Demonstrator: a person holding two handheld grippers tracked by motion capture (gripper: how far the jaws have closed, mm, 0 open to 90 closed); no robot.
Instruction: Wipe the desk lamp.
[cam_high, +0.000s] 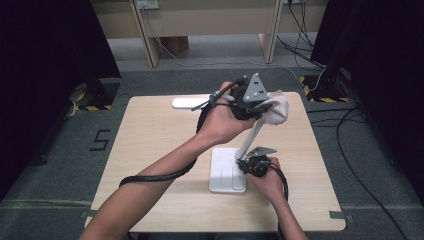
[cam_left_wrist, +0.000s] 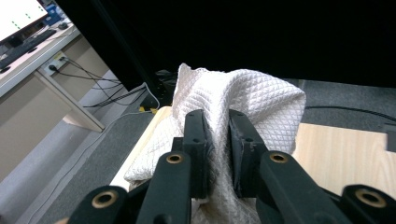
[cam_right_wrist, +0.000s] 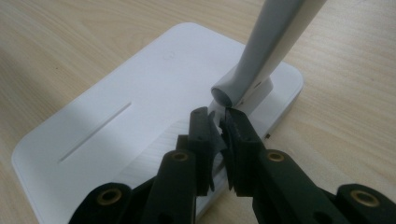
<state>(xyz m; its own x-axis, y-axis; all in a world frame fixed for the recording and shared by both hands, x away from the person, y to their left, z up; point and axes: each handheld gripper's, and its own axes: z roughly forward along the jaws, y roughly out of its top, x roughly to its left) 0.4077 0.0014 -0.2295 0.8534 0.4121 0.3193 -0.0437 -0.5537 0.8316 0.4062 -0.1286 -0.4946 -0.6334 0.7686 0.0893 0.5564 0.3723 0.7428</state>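
A white desk lamp (cam_high: 227, 170) stands on the tabletop (cam_high: 150, 145), its flat base toward the near edge and its slim arm (cam_high: 255, 131) leaning up and away. At the top of that arm a white quilted cloth (cam_high: 277, 110) is held by the left gripper (cam_high: 250, 102); in the left gripper view the fingers (cam_left_wrist: 196, 140) are seen drawn narrow, with a fold of the cloth pinched between them. The cloth is pressed around the upper end of the arm, apparently so that it can be wiped. Down at the base, the right gripper (cam_high: 248, 162) is set at the hinge; in the right gripper view its fingers (cam_right_wrist: 203, 135) are nearly closed on the small bracket (cam_right_wrist: 217, 108) where the arm meets the base. This low grip is judged to be a brace, so that the light lamp is kept from sliding or tipping under the cloth's pressure. The lamp's long head (cam_high: 190, 102) lies out toward the far left.
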